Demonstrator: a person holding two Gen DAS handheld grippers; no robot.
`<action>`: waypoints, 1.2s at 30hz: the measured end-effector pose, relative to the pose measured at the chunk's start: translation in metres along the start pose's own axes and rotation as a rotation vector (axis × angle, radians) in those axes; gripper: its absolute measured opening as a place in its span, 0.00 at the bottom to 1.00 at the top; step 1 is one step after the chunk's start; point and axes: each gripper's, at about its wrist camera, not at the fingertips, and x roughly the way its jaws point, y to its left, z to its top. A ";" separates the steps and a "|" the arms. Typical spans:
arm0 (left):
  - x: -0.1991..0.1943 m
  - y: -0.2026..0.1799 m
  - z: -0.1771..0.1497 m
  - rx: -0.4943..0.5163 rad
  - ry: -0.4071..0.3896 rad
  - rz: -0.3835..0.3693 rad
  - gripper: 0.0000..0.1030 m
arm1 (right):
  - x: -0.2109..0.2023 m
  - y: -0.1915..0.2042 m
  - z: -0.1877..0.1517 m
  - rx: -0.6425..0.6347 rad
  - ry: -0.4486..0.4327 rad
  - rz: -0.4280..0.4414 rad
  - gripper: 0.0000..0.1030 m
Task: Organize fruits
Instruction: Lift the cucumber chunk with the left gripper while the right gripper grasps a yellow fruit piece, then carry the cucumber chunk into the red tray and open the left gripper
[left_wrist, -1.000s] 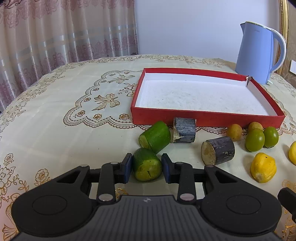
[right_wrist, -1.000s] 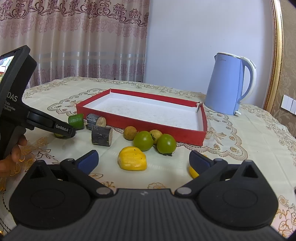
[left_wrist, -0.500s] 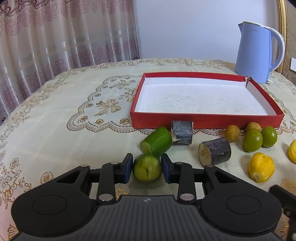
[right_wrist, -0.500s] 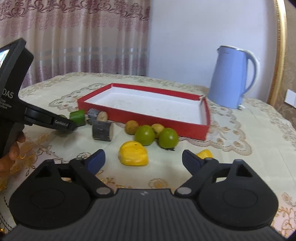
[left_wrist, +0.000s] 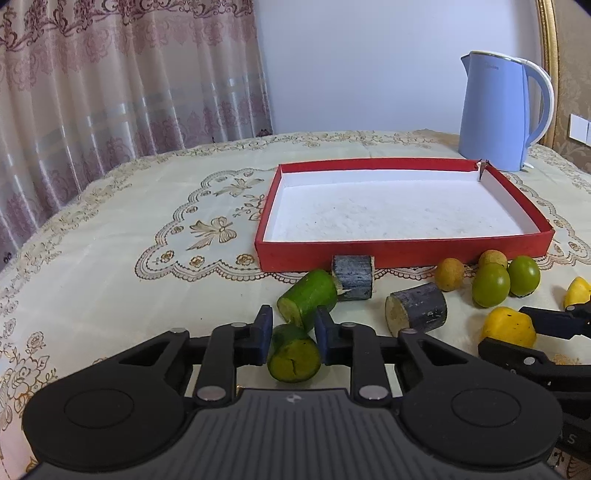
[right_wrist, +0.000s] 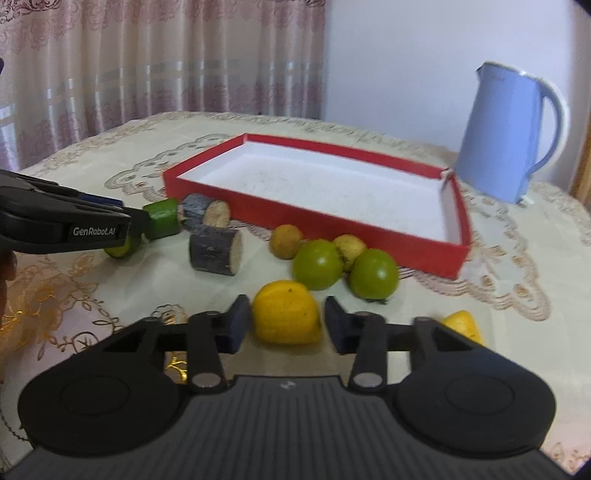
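Note:
My left gripper (left_wrist: 293, 322) is shut on a short green cane piece (left_wrist: 293, 355), which shows its cut end toward the camera. A second green piece (left_wrist: 308, 295) lies just beyond it. My right gripper (right_wrist: 287, 326) has its jaws closing around a yellow fruit (right_wrist: 286, 314). That fruit sits between the pads with a thin gap at the right pad. The red tray (left_wrist: 369, 254) with a white floor lies behind the fruit and has nothing in it. In the right wrist view, the left gripper (right_wrist: 136, 225) reaches in from the left edge.
Two dark cane pieces (left_wrist: 417, 310) (left_wrist: 352, 277), two green round fruits (right_wrist: 317, 264) (right_wrist: 373, 273) and small brown fruits (right_wrist: 285, 242) lie before the tray. Another yellow fruit (right_wrist: 461, 325) lies to the right. A blue kettle (left_wrist: 495, 114) stands behind the tray.
The right gripper's jaws have narrowed from wide open and moved forward around the yellow fruit. The left gripper has tightened on the green piece and tipped its cut end toward the camera.

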 end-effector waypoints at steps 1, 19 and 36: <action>0.001 0.002 -0.001 -0.004 0.001 0.001 0.23 | 0.000 0.002 0.000 -0.012 0.002 -0.005 0.37; 0.012 0.016 -0.014 0.039 -0.002 -0.004 0.72 | -0.023 -0.007 0.002 0.003 -0.058 -0.026 0.34; -0.020 0.022 0.013 0.009 -0.117 -0.171 0.29 | -0.036 -0.030 0.026 0.039 -0.162 -0.044 0.35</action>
